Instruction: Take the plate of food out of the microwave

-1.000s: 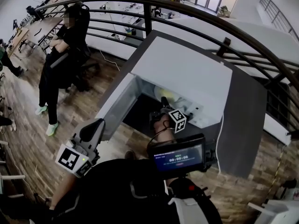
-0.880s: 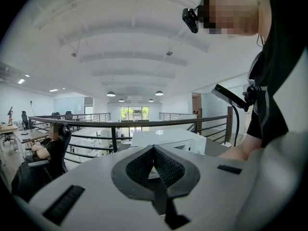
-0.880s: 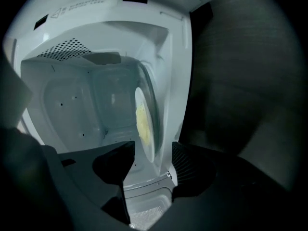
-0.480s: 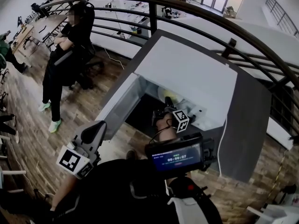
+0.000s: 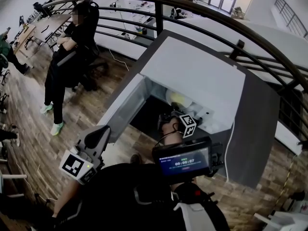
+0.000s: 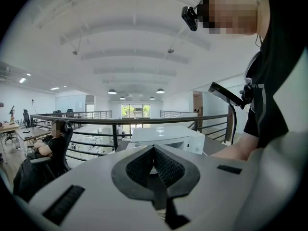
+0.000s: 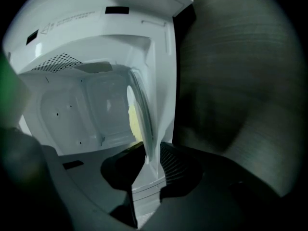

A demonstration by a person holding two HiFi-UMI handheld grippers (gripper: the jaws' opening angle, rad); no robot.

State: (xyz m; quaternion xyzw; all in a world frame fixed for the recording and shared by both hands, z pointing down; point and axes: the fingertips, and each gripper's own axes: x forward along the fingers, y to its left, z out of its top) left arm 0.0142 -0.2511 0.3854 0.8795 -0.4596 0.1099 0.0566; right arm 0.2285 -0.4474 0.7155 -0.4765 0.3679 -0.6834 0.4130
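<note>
The right tongs point(image 7: 151, 160) are closing on the near rim of the plate point(image 7: 140, 114), which lies inside the open microwave point(image 5: 192, 76) on the bench point(image 5: 255, 124). The plate shows edge-on, and its food is only a yellow sliver behind the rim. In the head view the microwave's top hides most of the plate. The left tongs point(image 6: 154, 170) are clenched and empty, well apart at the near left.

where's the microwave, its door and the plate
microwave point(image 5: 192, 73), head view, white top panel
door point(image 5: 124, 109), head view, inner face of the open door
plate point(image 7: 146, 124), right gripper view, rim seen edge-on
</note>
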